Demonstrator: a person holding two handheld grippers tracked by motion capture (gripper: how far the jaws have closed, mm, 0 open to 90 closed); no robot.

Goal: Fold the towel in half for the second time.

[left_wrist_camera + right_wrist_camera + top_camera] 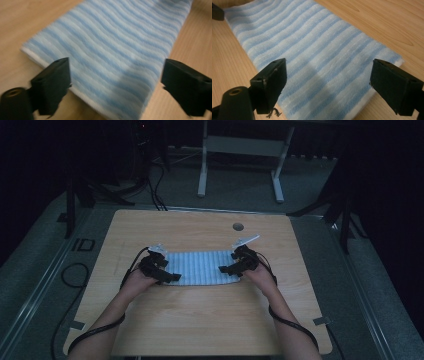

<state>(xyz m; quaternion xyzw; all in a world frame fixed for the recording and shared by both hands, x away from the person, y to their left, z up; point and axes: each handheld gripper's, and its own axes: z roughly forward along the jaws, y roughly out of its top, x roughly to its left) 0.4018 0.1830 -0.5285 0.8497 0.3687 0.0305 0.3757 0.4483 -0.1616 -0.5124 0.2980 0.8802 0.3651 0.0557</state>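
Observation:
A folded towel [200, 267] with light blue and white stripes lies flat in the middle of the wooden table [200, 320]. My left gripper [169, 276] hovers over the towel's left end, open, its jaws spread wide above the cloth [120, 50]. At the towel's right end my right gripper [226, 269] is also open, with the striped cloth [319, 55] between and below its jaws. Nothing is held in either one. In the right gripper view a black bit of the other gripper [217, 12] shows at the far end.
A round cable hole [238, 226] sits in the table near its far edge. Beyond the table stands a white desk frame [240, 155] on the grey floor. Cables [150, 185] run along the floor at the left. Bare wood surrounds the towel.

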